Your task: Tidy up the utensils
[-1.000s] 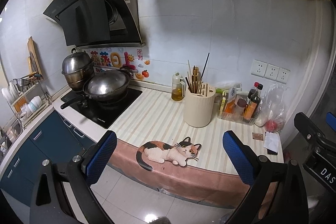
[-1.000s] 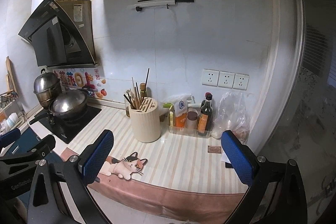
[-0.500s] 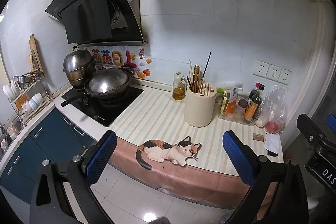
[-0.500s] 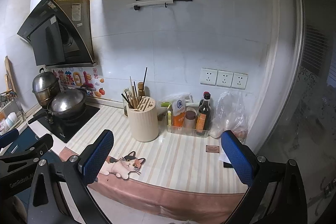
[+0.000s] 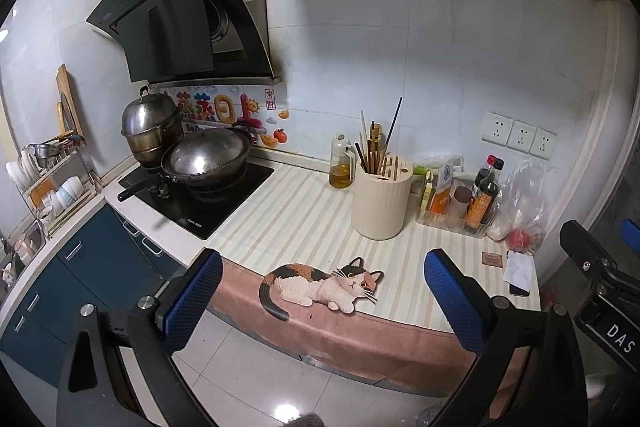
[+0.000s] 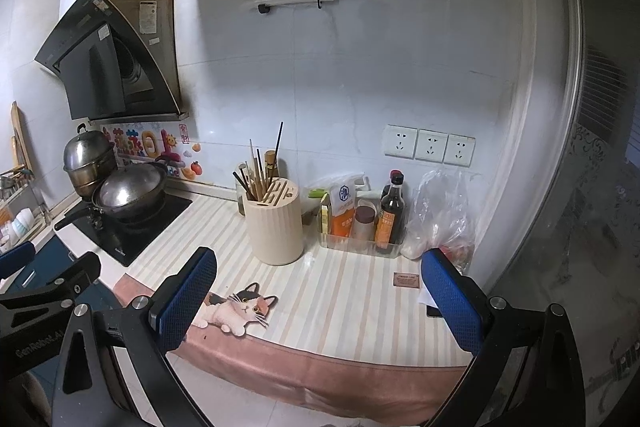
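A cream ribbed utensil holder (image 5: 382, 201) (image 6: 275, 225) stands on the striped counter, with several chopsticks (image 5: 374, 151) (image 6: 258, 167) upright in its left part and slots on top. My left gripper (image 5: 320, 291) is open in front of the counter edge, short of the holder, with nothing between its blue pads. My right gripper (image 6: 318, 301) is open too, empty, facing the counter with the holder ahead and slightly left. Each gripper shows at the edge of the other's view.
Left of the holder are an oil bottle (image 5: 341, 167), a wok (image 5: 206, 159) and steamer pot (image 5: 151, 127) on the black hob. Right of it stand a tray of sauce bottles (image 6: 362, 223) and a plastic bag (image 6: 440, 211). A cat-print mat (image 5: 320, 285) hangs over the counter edge.
Both grippers have drifted slightly toward the counter and right; the holder sits a little nearer in both views. Both stay open and empty.
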A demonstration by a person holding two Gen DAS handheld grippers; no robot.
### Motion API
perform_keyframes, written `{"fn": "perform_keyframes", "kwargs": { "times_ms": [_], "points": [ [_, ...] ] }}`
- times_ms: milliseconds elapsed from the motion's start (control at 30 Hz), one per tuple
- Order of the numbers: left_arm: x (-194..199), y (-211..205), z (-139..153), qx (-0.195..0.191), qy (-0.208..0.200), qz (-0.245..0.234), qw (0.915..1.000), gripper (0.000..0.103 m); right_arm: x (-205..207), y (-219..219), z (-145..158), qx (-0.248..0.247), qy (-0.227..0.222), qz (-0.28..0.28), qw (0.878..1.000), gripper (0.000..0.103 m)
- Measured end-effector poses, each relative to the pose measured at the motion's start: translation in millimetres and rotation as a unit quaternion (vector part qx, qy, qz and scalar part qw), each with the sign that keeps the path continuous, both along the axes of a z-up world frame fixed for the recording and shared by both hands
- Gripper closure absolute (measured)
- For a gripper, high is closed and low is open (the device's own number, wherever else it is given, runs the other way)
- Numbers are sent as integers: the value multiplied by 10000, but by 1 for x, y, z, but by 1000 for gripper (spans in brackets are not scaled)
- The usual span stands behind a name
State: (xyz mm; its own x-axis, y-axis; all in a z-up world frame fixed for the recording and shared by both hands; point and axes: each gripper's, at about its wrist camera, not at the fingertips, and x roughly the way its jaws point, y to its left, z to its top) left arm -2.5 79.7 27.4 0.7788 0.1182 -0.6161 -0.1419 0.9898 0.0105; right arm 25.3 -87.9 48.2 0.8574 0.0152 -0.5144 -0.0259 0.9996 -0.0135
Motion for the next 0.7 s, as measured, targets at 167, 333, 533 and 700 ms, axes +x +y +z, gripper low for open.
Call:
{"fn": "perform_keyframes", "kwargs": {
  "times_ms": [167, 333, 533, 700],
  "points": [
    [0, 0, 0, 8, 4, -5, 10000, 0, 0, -3, -1, 43, 18, 16, 10000, 0],
    [0, 1, 0, 23, -6, -1, 10000, 0, 0, -3, -1, 50, 21, 39, 10000, 0],
    [1, 0, 0, 34, -11, 3, 10000, 0, 2, -4, -2, 75, 43, 82, 9999, 0],
    [1, -1, 1, 36, -13, 18, 10000, 0, 2, -3, -2, 69, 47, 91, 9999, 0]
  ]
}}
